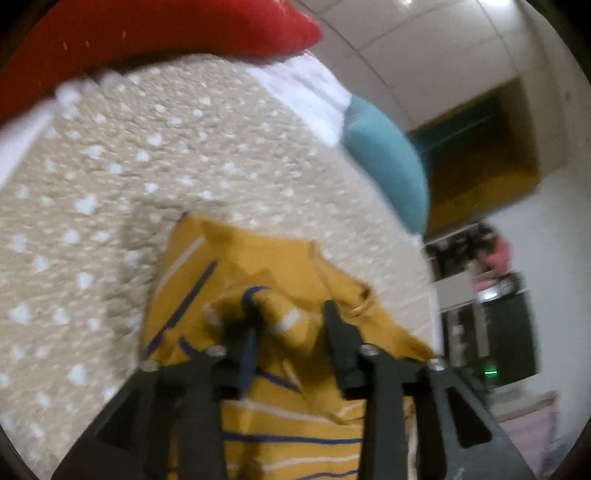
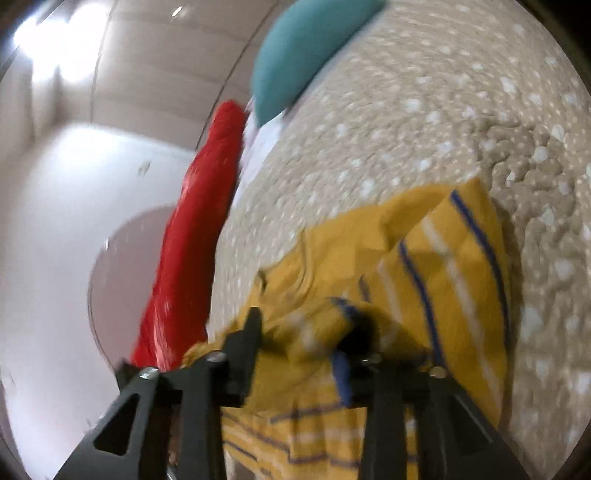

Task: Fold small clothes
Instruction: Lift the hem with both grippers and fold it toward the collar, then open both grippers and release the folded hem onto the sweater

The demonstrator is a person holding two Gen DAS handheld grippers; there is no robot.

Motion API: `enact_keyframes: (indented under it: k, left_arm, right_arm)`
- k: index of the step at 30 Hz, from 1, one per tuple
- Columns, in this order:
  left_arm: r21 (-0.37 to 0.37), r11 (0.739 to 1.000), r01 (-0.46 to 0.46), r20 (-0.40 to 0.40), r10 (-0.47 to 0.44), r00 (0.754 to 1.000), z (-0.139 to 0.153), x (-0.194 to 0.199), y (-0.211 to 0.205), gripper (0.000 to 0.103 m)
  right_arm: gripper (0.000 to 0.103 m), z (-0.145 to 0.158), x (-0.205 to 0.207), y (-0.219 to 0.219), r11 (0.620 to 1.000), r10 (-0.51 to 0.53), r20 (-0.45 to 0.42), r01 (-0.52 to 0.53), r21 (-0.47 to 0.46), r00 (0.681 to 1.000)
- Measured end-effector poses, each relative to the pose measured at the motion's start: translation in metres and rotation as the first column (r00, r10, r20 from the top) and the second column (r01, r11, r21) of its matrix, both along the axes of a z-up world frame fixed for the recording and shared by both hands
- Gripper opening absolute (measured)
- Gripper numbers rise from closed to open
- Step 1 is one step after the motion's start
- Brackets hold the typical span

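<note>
A small mustard-yellow garment (image 1: 258,280) with blue and white stripes lies bunched on a beige dotted bedspread (image 1: 155,155). My left gripper (image 1: 291,332) has its jaws a hand's width apart with a fold of the yellow cloth bunched between them; the fingers (image 1: 338,332) look closed onto that fold. In the right wrist view the same garment (image 2: 424,258) is crumpled, and my right gripper (image 2: 306,336) also has cloth bunched between its jaws. The right-hand finger is hidden under fabric. Both views are motion-blurred.
A red pillow (image 1: 155,29) and a teal pillow (image 1: 388,162) lie at the head of the bed; both also show in the right wrist view, red pillow (image 2: 192,236) and teal pillow (image 2: 299,48). Dark furniture (image 1: 491,332) stands beyond the bed's edge.
</note>
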State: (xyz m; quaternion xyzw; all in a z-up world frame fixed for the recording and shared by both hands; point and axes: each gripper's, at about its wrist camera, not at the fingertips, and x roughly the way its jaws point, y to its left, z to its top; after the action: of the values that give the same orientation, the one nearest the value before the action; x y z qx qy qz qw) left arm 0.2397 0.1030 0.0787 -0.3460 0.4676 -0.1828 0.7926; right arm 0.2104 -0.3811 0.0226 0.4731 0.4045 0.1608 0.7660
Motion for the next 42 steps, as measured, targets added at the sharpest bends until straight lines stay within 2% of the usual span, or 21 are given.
enact_keyframes:
  k: [1, 3, 5, 6, 9, 11, 15, 19, 24, 25, 26, 27, 28, 30, 32, 35, 37, 38, 40, 41, 42]
  left_arm:
    - [-0.027, 1.0, 0.002, 0.017, -0.002, 1.0, 0.001, 0.001, 0.003, 0.055]
    - [-0.007, 1.0, -0.031, 0.059, 0.031, 0.998, 0.006, 0.0, 0.007, 0.074]
    - [0.001, 0.999, -0.043, 0.08, 0.043, 0.996, 0.01, -0.001, 0.012, 0.075]
    - [0.0, 0.999, -0.042, 0.072, 0.041, 0.997, 0.011, -0.001, 0.015, 0.075]
    - [0.076, 0.996, -0.051, 0.058, 0.047, 0.997, 0.014, -0.01, 0.019, 0.075]
    - [0.129, 0.991, -0.034, 0.06, 0.026, 0.998, 0.015, -0.019, 0.018, 0.075]
    - [0.224, 0.975, 0.005, 0.072, -0.022, 0.997, 0.012, -0.048, 0.022, 0.075]
    - [0.257, 0.965, 0.052, 0.056, -0.069, 0.996, -0.006, -0.082, 0.033, 0.076]
    - [0.25, 0.957, 0.146, -0.016, -0.147, 0.989, -0.046, -0.105, 0.027, 0.079]
    - [0.261, 0.954, 0.147, -0.021, -0.147, 0.989, -0.051, -0.108, 0.024, 0.078]
    - [0.289, 0.946, 0.144, -0.011, -0.147, 0.989, -0.052, -0.11, 0.02, 0.078]
    - [0.33, 0.931, 0.155, -0.021, -0.157, 0.987, -0.05, -0.11, 0.016, 0.056]
    - [0.382, 0.906, 0.181, -0.058, -0.172, 0.983, -0.047, -0.106, 0.014, 0.008]
    - [0.425, 0.884, 0.196, -0.087, -0.176, 0.981, -0.034, -0.1, 0.018, 0.008]
    - [0.502, 0.849, 0.161, -0.063, -0.15, 0.987, -0.014, -0.099, 0.029, 0.007]
    - [0.515, 0.848, 0.127, -0.066, -0.109, 0.992, -0.009, -0.102, 0.043, 0.014]
    - [0.503, 0.859, 0.094, -0.065, -0.071, 0.995, -0.013, -0.11, 0.053, 0.03]
    - [0.483, 0.872, 0.076, -0.061, -0.053, 0.997, -0.013, -0.114, 0.058, 0.033]
    - [0.459, 0.888, 0.039, -0.034, -0.026, 0.999, -0.009, -0.127, 0.064, 0.037]
    - [0.463, 0.886, 0.027, -0.014, -0.023, 1.0, -0.005, -0.133, 0.062, 0.038]
    - [0.465, 0.885, 0.014, 0.015, -0.024, 1.0, -0.001, -0.138, 0.058, 0.047]
  right_arm:
    - [0.044, -0.003, 0.005, -0.004, 1.0, -0.015, -0.002, 0.015, 0.013, 1.0]
    - [0.046, -0.007, 0.014, -0.008, 0.999, -0.034, -0.003, 0.034, 0.009, 0.999]
    - [0.057, -0.006, 0.018, -0.012, 0.998, -0.055, -0.001, 0.055, -0.025, 0.998]
    - [0.058, -0.005, 0.02, -0.015, 0.997, -0.065, 0.002, 0.065, -0.038, 0.998]
    - [0.06, 0.0, 0.018, -0.029, 0.992, -0.104, 0.0, 0.104, -0.078, 0.995]
    - [0.06, 0.006, 0.008, -0.034, 0.99, -0.091, 0.012, 0.092, -0.109, 0.996]
    - [0.06, 0.02, -0.033, -0.034, 0.962, -0.022, 0.036, 0.03, -0.27, 0.999]
    - [0.06, 0.021, -0.09, -0.028, 0.927, 0.048, 0.039, -0.03, -0.374, 0.998]
    - [0.06, 0.003, -0.131, -0.018, 0.883, 0.079, 0.019, -0.061, -0.466, 0.997]
    - [0.056, -0.003, -0.135, -0.016, 0.882, 0.085, 0.007, -0.072, -0.466, 0.996]
    - [0.031, -0.011, -0.136, -0.013, 0.891, 0.095, -0.004, -0.087, -0.446, 0.995]
    - [0.016, -0.017, -0.134, -0.012, 0.905, 0.111, -0.014, -0.107, -0.411, 0.994]
    - [0.01, -0.021, -0.134, -0.012, 0.916, 0.113, -0.023, -0.113, -0.385, 0.993]
    - [0.008, -0.015, -0.133, -0.016, 0.918, 0.103, -0.019, -0.102, -0.382, 0.995]
    - [0.007, -0.003, -0.134, -0.024, 0.899, 0.084, -0.023, -0.086, -0.43, 0.996]
    - [0.007, 0.0, -0.134, -0.028, 0.853, 0.064, -0.052, -0.082, -0.515, 0.997]
    - [0.012, -0.012, -0.135, -0.032, 0.865, 0.053, -0.095, -0.093, -0.493, 0.994]
    - [0.017, -0.013, -0.137, -0.037, 0.875, 0.043, -0.091, -0.081, -0.478, 0.995]
    - [0.022, -0.004, -0.149, -0.045, 0.884, 0.005, -0.045, -0.025, -0.466, 0.999]
    - [0.022, 0.006, -0.155, -0.045, 0.873, -0.015, -0.016, 0.005, -0.487, 1.0]
    - [0.022, 0.017, -0.159, -0.043, 0.855, -0.022, 0.009, 0.023, -0.519, 1.0]
